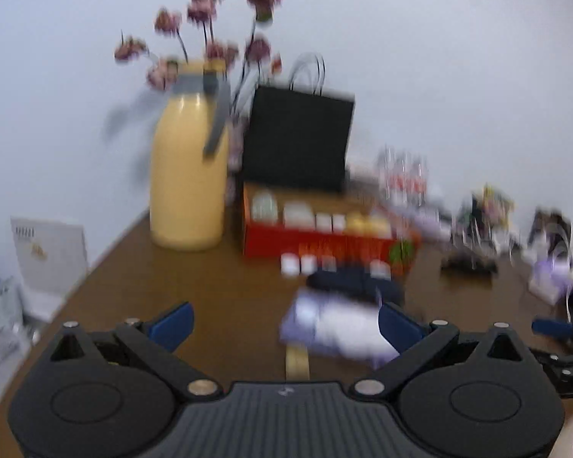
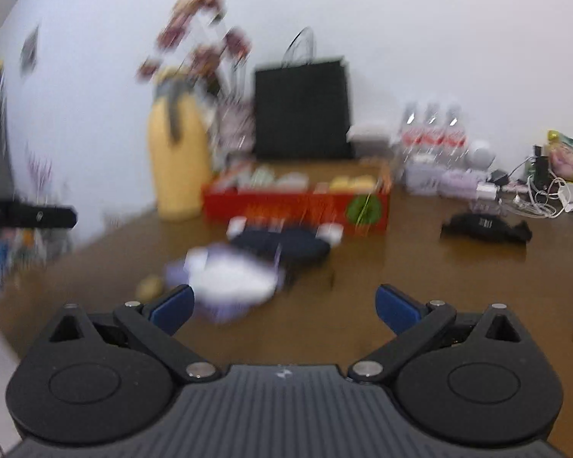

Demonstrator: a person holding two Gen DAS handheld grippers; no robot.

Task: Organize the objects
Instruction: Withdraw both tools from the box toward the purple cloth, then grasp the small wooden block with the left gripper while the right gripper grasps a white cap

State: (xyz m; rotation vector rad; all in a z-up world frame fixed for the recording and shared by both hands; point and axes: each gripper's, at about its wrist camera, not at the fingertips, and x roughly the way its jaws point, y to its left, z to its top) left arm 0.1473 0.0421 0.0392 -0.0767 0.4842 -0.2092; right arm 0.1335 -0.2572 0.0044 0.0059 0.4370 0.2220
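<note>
Purple-white packet (image 1: 332, 324) lies between the left gripper's (image 1: 286, 326) wide-spread jaws.

Blurred white-and-lilac pack (image 1: 336, 328) lying flat at lower centre, dark pouch (image 1: 353, 284) just behind it, small white jars (image 1: 298, 264) before the red box (image 1: 324, 244)

1. Both views bright, even, diffuse light; source not visible.
2. Heavy motion blur on the far scene in both: flowers (image 1: 206, 26), vase (image 1: 189, 175), red box (image 1: 324, 236), bottles (image 2: 433, 133) smeared.
3. Gripper bodies at the bottom stay sharp.
4. Soft shadow of the flowers on the wall (image 1: 439, 57), left view.
5. Fisheye bends the table (image 2: 401, 263) edge; dark vignette at the corners.
6. Faint glare on the vase.
</note>
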